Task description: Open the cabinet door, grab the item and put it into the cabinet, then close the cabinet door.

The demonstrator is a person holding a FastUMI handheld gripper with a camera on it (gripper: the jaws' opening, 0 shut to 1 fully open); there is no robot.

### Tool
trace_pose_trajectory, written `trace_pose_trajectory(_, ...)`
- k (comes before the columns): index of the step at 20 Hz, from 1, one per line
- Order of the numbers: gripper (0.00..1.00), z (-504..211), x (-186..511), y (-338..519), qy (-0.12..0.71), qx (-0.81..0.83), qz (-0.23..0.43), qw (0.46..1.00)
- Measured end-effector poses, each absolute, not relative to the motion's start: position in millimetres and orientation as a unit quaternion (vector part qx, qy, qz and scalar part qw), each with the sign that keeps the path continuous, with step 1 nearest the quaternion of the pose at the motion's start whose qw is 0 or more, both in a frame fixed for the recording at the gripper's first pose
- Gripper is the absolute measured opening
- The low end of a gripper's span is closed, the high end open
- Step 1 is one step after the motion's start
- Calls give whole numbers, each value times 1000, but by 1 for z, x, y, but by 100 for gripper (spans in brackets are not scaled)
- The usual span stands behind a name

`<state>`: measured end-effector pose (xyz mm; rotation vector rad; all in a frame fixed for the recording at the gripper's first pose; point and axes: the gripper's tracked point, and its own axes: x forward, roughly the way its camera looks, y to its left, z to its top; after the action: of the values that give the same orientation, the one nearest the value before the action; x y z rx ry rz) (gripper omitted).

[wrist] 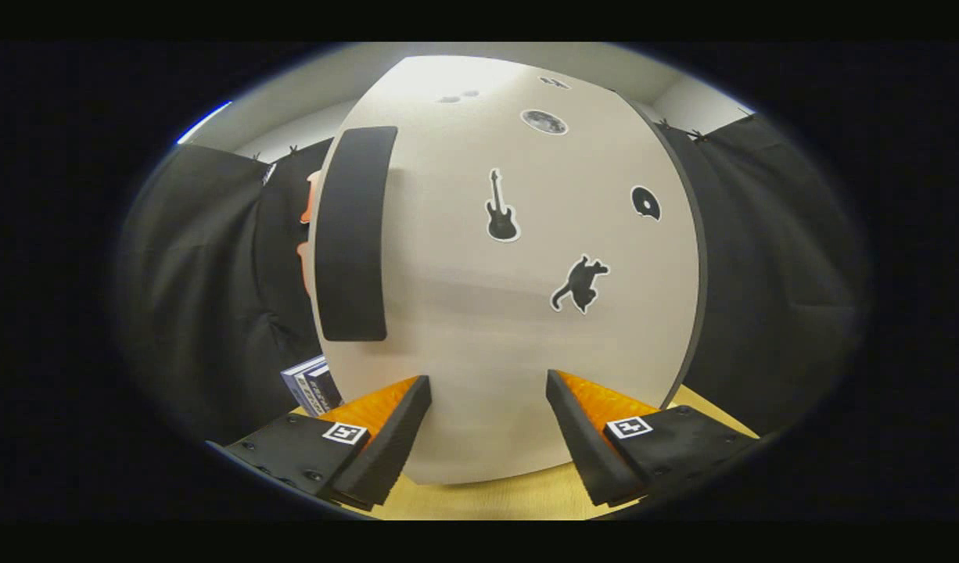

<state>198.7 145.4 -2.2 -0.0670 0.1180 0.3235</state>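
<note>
gripper (487, 391) fingers spread, holding nothing | cabinet door (511, 313) closed just ahead | handle (354, 234) at its left edge

- The hand-held two-finger gripper (487, 387) points straight ahead, its two fingers reaching forward side by side at about the same height
- The fingers stand wide apart with an open gap between them; nothing is clamped and neither pad presses on anything
- Each finger (386, 442) is a wedge that narrows toward its tip, with a ribbed pad on its inner face
- The flat top of each finger base carries a small square printed marker (345, 432)
- Both tips end at about the same reach, so the gripper sits level, with no visible roll to either side
</note>
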Motion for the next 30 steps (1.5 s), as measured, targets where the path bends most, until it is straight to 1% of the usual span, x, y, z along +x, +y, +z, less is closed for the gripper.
trace_pose_trajectory(11, 96, -8, 201, 149, 78, -23, 131, 988)
trace_pose_trajectory(18, 96, 31, 183, 110, 52, -8, 95, 994)
trace_pose_trajectory(25, 96, 72, 144, 62, 22, 2, 65, 998)
trace_pose_trajectory(30, 96, 91, 116, 38, 11, 9, 55, 998)
